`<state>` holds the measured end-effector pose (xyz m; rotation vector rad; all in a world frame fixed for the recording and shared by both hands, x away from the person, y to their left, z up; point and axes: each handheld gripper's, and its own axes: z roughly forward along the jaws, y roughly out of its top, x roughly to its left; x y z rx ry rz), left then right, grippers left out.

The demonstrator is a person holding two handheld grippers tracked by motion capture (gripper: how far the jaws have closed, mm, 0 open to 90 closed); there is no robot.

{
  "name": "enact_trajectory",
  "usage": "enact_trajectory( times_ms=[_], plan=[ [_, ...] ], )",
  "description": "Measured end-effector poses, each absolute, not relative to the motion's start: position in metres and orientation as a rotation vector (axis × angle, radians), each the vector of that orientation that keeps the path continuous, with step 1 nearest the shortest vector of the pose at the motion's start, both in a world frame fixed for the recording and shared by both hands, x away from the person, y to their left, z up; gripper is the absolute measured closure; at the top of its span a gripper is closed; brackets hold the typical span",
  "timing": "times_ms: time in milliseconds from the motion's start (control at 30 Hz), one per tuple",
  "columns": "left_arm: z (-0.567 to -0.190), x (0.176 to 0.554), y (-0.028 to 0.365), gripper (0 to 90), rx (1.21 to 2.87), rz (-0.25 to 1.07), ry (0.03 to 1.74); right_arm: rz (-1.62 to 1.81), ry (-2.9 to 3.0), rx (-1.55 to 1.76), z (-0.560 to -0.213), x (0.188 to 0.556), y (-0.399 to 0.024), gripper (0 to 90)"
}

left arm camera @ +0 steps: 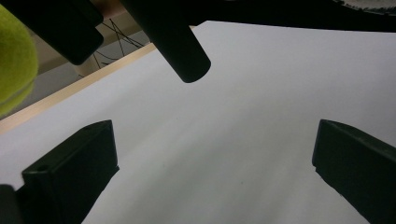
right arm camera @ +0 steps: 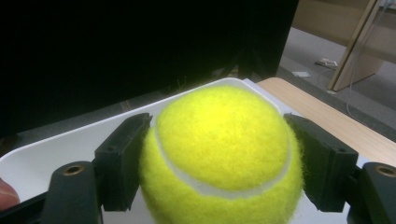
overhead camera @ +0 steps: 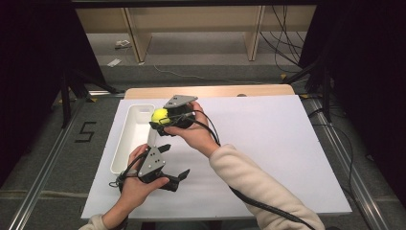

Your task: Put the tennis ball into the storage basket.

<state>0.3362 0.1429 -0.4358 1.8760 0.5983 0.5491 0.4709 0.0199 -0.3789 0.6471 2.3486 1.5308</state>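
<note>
One tennis ball [right arm camera: 222, 154] clamped in the right gripper [overhead camera: 163, 120], held over the white tray's [overhead camera: 125, 143] far end.
Round, the ball has no long axis; its seam curves sideways. The left gripper [overhead camera: 173, 165] hangs empty above the counter [overhead camera: 268, 143], jaws wide apart.

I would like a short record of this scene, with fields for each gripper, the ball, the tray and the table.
right gripper: shut on the tennis ball, held at the tray's right rim
tennis ball: yellow-green, clamped between both jaws, off the table
left gripper: open, holds nothing, nearer the person over the white sheet
tray: white, long, on the left part of the sheet
table: covered by a white sheet, wooden edge at the far side
</note>
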Motion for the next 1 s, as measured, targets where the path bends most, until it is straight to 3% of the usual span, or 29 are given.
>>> enact_trajectory(
  times_ms=[1000],
  plan=[
    [-0.4363, 0.3361, 0.1422, 0.0, 1.879, 0.548, 0.595, 1.531, 2.354, 0.648, -0.3760, 0.4756, 0.0265, 26.8]
  ],
)
